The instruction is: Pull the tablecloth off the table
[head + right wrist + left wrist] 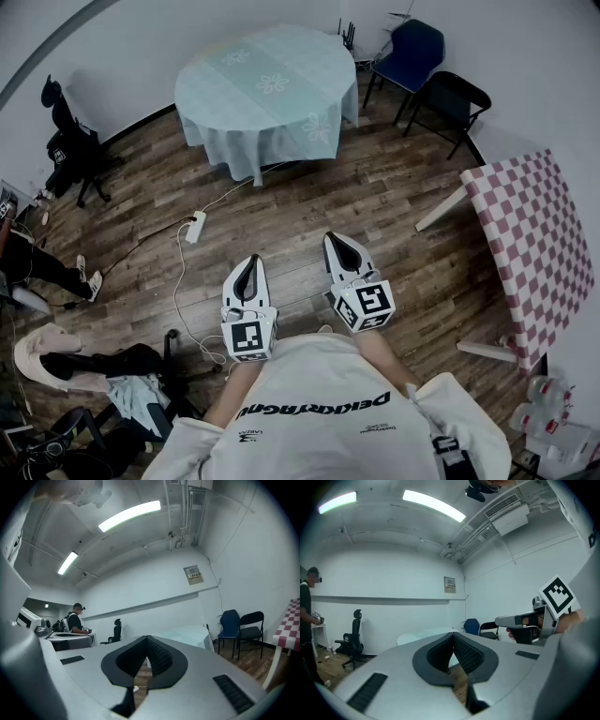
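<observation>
both tongs are pinched shut with nothing in them: the left gripper (250, 264) and the right gripper (335, 240) sit side by side in the lower middle of the head view, over the wooden floor (375, 187), tips pointing toward the top of the frame; in the left gripper view the ribbed pads (468, 653) meet at the tip, and in the right gripper view the pads (159, 657) meet the same way, only floor showing through the gap behind them; the tablecloth (272, 84) is well apart from both, at the upper middle of the head view, pale blue with flower prints, draped over a round table and hanging down all around so that the table itself is hidden; a blue chair (412, 52) and a black chair (452, 98) stand at the upper right, just beside the cloth; a red and white checked cloth (539, 244) covers another table at the right edge; a white power strip (196, 227) lies on the floor between the tablecloth and the left gripper
</observation>
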Demonstrator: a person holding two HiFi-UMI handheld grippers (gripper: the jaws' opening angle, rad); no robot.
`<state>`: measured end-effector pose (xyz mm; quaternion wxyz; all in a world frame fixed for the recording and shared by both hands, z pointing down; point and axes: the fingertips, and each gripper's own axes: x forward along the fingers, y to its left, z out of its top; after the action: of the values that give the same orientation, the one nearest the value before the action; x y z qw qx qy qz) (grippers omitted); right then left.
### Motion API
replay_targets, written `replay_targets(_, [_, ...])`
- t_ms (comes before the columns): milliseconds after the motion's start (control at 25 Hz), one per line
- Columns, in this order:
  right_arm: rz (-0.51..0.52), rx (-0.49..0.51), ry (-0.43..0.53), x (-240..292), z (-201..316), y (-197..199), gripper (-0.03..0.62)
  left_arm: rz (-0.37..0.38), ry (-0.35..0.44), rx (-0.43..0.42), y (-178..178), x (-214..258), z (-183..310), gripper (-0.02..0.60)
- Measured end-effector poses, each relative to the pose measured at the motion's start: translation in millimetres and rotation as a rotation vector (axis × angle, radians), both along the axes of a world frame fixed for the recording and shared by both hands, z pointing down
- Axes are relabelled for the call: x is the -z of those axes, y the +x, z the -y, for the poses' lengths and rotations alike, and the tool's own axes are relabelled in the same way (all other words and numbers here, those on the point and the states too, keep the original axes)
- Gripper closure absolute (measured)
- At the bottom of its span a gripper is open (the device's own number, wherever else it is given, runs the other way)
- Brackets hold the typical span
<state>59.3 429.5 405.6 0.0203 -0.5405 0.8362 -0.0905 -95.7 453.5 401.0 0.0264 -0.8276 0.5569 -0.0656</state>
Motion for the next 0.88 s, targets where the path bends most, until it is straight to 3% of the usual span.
replay_targets(280, [0.001,0.033,0.007,-3.6,-11.2,20.6,0.559,-0.012,-0.017,0.013,27.6,-6.7,-10.3,0.566])
replay_targets(440, [-0.003,0.053,-0.008,-14.8,-18.7,30.3,0.559,0.049,0.005,-0.018,53.9,-15.4,-23.9,0.566])
replay_targets(560, [0.02,0.064,-0.042,-27.5,-23.4,34.9,0.559,0.065,-0.023,-0.015,60.2,-24.4,-33.8,0.566])
replay_targets(880, [0.024,0.07,-0.055,-32.3,-16.3,49.7,0.559,0.026,-0.081,0.002,69.7,-36.6,-16.2,0.566])
